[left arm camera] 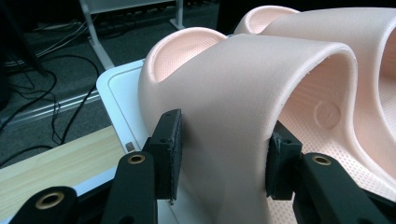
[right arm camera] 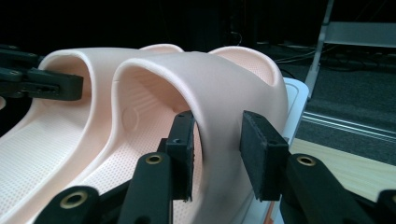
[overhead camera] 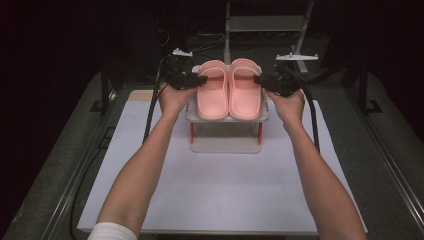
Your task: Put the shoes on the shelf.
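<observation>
Two pink slippers stand side by side on top of a small white rack point(overhead camera: 225, 142). My left gripper point(overhead camera: 202, 80) comes in from the left, shut on the outer side of the left slipper's point(overhead camera: 212, 95) strap. In the left gripper view the gripper point(left arm camera: 222, 158) has one pad outside the strap point(left arm camera: 243, 79) and one under it. My right gripper point(overhead camera: 257, 79) is shut on the outer side of the right slipper's point(overhead camera: 245, 95) strap. The right gripper view shows that gripper point(right arm camera: 217, 156) pinching the strap point(right arm camera: 210, 79). Both slippers rest on the rack.
The rack has orange posts and a lower shelf, and stands at the far middle of a white table point(overhead camera: 225, 195). A metal stand point(overhead camera: 265, 22) rises behind it. Dark floor with cables surrounds the table. A wooden strip point(left arm camera: 60, 163) runs along the table's far edge.
</observation>
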Demonstrator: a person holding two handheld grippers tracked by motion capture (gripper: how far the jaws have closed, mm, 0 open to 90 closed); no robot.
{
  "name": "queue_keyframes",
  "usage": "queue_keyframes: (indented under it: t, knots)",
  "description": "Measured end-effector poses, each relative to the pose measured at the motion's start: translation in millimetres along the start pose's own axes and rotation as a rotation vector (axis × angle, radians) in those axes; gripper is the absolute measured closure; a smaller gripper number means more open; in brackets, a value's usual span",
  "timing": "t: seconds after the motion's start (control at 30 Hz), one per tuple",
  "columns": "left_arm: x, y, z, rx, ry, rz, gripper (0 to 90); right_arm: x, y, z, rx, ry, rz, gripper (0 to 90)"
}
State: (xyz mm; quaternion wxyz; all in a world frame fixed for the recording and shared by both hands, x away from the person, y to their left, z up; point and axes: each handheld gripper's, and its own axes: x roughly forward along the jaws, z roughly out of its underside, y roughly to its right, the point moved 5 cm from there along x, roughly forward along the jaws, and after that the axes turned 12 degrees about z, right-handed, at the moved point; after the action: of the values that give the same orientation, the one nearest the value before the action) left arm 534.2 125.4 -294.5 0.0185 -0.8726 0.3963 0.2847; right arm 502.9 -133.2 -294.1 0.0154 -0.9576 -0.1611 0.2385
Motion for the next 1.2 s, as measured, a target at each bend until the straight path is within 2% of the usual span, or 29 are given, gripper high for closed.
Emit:
queue_keyframes:
  t: [0.07,0.47,0.6,0.73,0.83,1.2]
  knots:
    - [0.2,0.0,-0.3,0.002,0.002,0.0,54.8,-1.0,-1.4,-0.8,-0.001,0.007,-0.007,61.5]
    - [0.9,-1.9,-2.1,0.009,0.017,0.012,52.7,2.2,-0.6,0.7,0.004,0.003,-0.01,60.1]
    - [1.4,-2.2,-3.3,0.012,0.03,0.018,48.5,2.4,0.3,0.6,0.009,0.004,-0.02,58.5]
    - [0.9,1.4,-4.9,0.025,0.038,0.019,45.7,-0.4,0.7,-0.7,0.012,0.014,-0.034,55.5]
    - [-1.2,2.2,-3.1,0.031,0.02,0.01,42.2,-5.9,1.0,-0.5,0.001,0.01,-0.044,51.7]
    - [-16.6,4.8,-2.0,0.044,0.041,0.012,39.0,-20.4,6.8,-3.3,-0.007,0.025,-0.042,48.8]
